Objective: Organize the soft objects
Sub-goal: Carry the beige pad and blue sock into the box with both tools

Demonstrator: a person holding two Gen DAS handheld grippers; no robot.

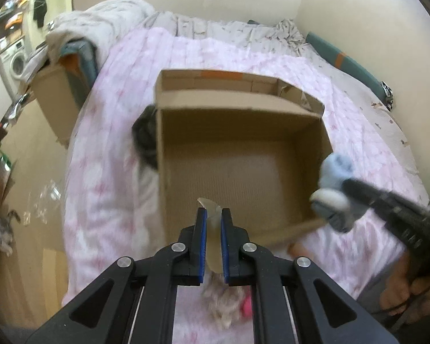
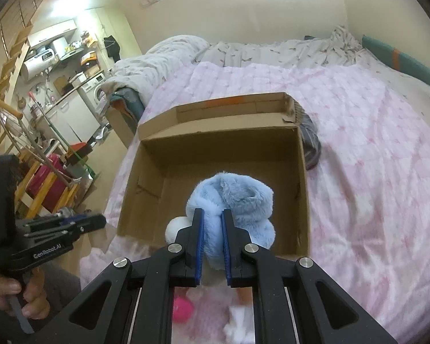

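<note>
An open cardboard box [image 1: 243, 132] lies on the pink bed cover, also in the right wrist view [image 2: 304, 195]. My right gripper [image 2: 212, 243] is shut on a light blue plush toy [image 2: 235, 195] with a white ball part, held over the box's near edge; it shows in the left wrist view [image 1: 334, 189] at the box's right corner. My left gripper [image 1: 213, 240] is shut on a translucent beige piece [image 1: 212, 209] above the box's near wall. A pink ball [image 2: 183, 309] and a fluffy pale toy [image 1: 223, 304] lie under the grippers.
A dark grey item [image 1: 144, 134] lies against the box's left side on the pink bed cover [image 2: 372, 172]. A crumpled grey duvet [image 1: 100, 23] sits at the bed's head. A second cardboard box [image 1: 57, 100] stands beside the bed. Kitchen clutter [image 2: 57, 86] is at left.
</note>
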